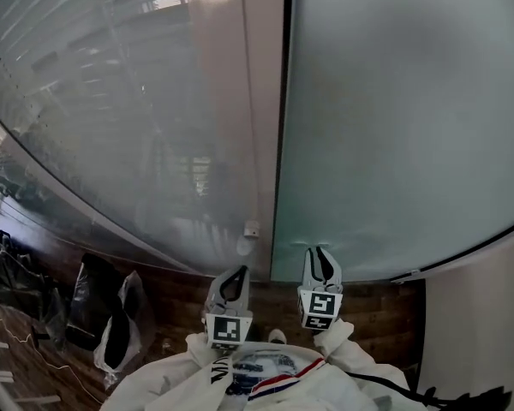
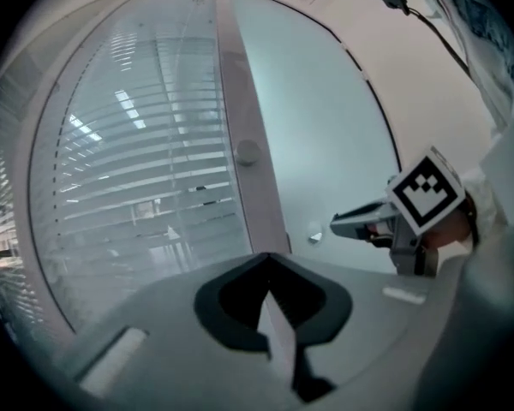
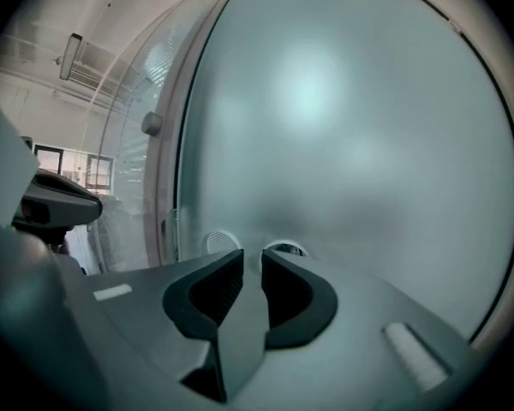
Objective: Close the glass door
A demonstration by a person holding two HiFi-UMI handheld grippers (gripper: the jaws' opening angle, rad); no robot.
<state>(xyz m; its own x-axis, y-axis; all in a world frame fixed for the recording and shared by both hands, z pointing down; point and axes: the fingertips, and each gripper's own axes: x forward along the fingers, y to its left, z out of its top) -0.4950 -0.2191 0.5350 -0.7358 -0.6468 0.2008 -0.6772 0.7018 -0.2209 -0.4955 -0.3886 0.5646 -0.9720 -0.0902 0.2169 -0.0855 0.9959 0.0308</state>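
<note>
The frosted glass door (image 1: pixel 394 127) fills the right half of the head view, its dark left edge lying against a pale frame post (image 1: pixel 240 101). My right gripper (image 1: pixel 319 251) points at the door's lower part close to that edge. Its jaws stand a narrow gap apart with nothing between them (image 3: pixel 253 253), and two round fittings (image 3: pixel 284 248) on the glass sit just beyond the tips. My left gripper (image 1: pixel 239 271) is beside it, aimed at the post (image 2: pixel 248 101), jaws shut and empty (image 2: pixel 268 255). The right gripper (image 2: pixel 336 223) also shows in the left gripper view.
Left of the post is a fixed frosted glass panel (image 1: pixel 94 101) with blinds showing behind it. The post carries a round knob (image 2: pixel 248 152) and a small fitting (image 1: pixel 252 228). Black bags (image 1: pixel 94 302) lie on the wooden floor at left. A white wall (image 1: pixel 484 315) stands at right.
</note>
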